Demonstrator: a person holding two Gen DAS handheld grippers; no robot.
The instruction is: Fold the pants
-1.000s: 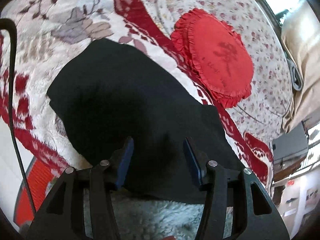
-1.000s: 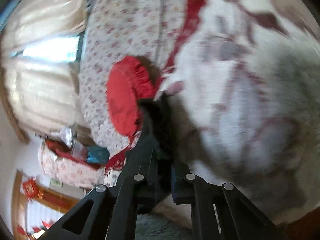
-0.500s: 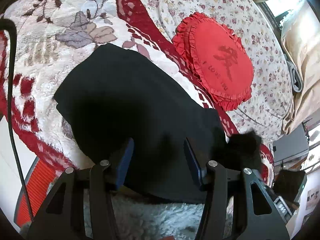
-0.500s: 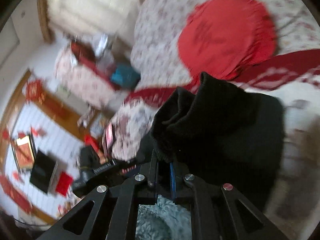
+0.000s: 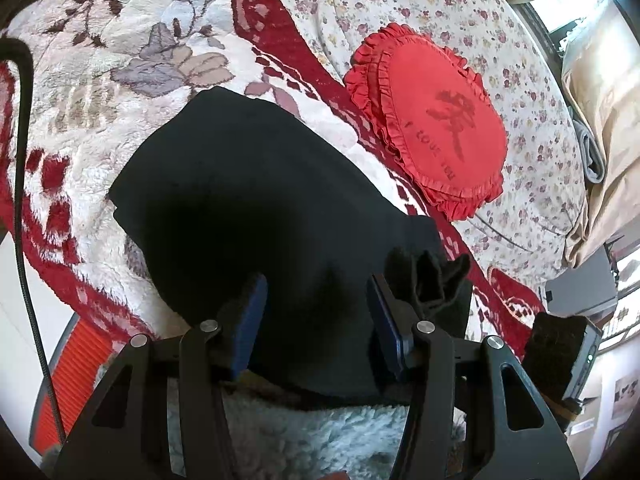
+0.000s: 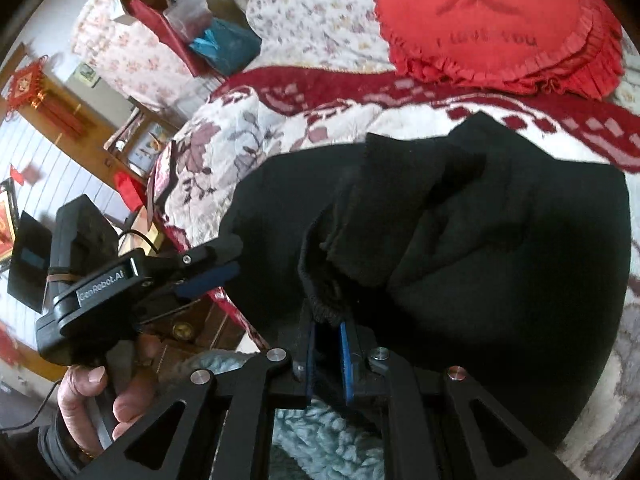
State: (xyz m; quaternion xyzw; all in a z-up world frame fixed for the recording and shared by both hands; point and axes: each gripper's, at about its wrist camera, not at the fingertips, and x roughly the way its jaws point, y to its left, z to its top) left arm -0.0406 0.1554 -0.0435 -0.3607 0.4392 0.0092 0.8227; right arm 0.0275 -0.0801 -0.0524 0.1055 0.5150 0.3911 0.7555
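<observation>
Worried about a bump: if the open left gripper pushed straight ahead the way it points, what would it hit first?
Most likely the black fabric pants, which fill the view between and beyond the left gripper fingers. The red frilled round cushion lies further off to the right. Depth is uncertain.

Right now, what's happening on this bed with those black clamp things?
A person is folding black pants on a flowery blanket, using a handheld gripper in each hand. The right gripper is shut on a bunched edge of the pants and holds it raised above the rest of the fabric. The left gripper is open over the pants, gripping nothing. A red frilly cushion lies beyond the pants.
</observation>
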